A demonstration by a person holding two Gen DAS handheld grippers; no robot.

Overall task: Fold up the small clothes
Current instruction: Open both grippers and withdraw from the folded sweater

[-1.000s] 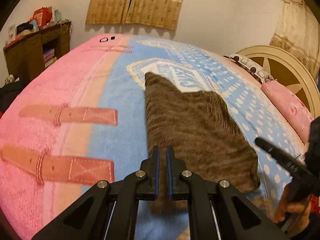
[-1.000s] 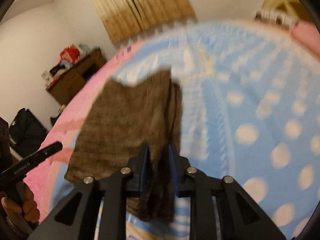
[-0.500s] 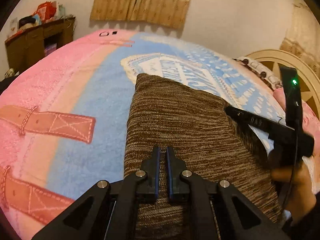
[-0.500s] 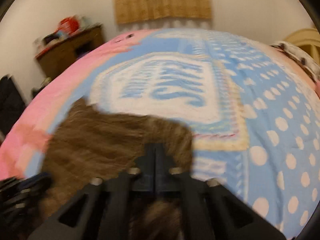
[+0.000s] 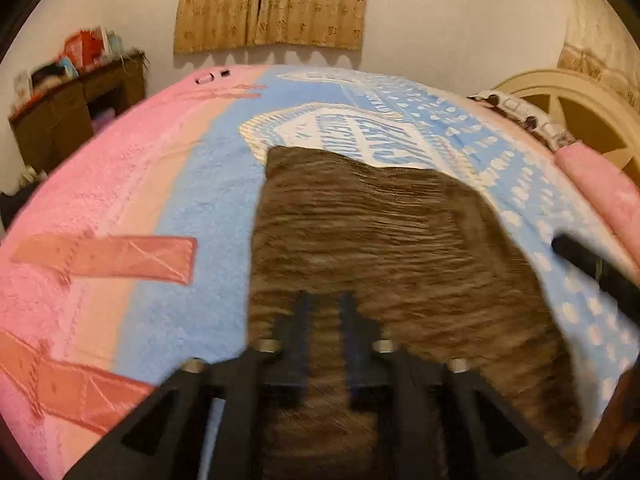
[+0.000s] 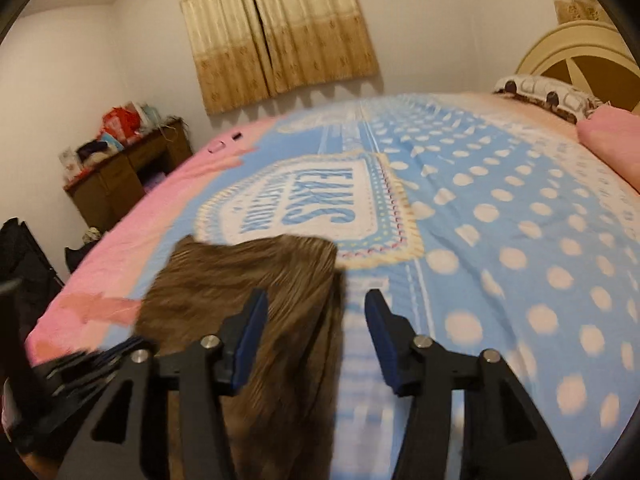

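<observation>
Brown knit garment (image 5: 384, 264) is lying flat on the bed's blanket (image 5: 208, 216), folded into a rough rectangle. Its long axis runs straight away from the fingers of both grippers, the far short edge pointing toward the curtains (image 5: 272, 4) on the back wall.

Left gripper (image 5: 325, 320) hovers right over the near end of the knit, jaws opening, a narrow gap between the fingers with fabric showing through it. It's blurry, but the pads don't look pressed on anything.

Right gripper (image 6: 316, 320) is spreading too, clearly wide apart. The garment's right edge (image 6: 334, 312) sits between its fingers, closer to the left one, not pinched; blue blanket shows by the right finger.

Writing: the blanket has a white badge just beyond the garment's far edge with blue letters, seen upside down. Looks like "JEANS" plus a smaller line I can't properly read. Polka dots fill the blanket off to the right of the fingers, pink stripe off to the left.
</observation>
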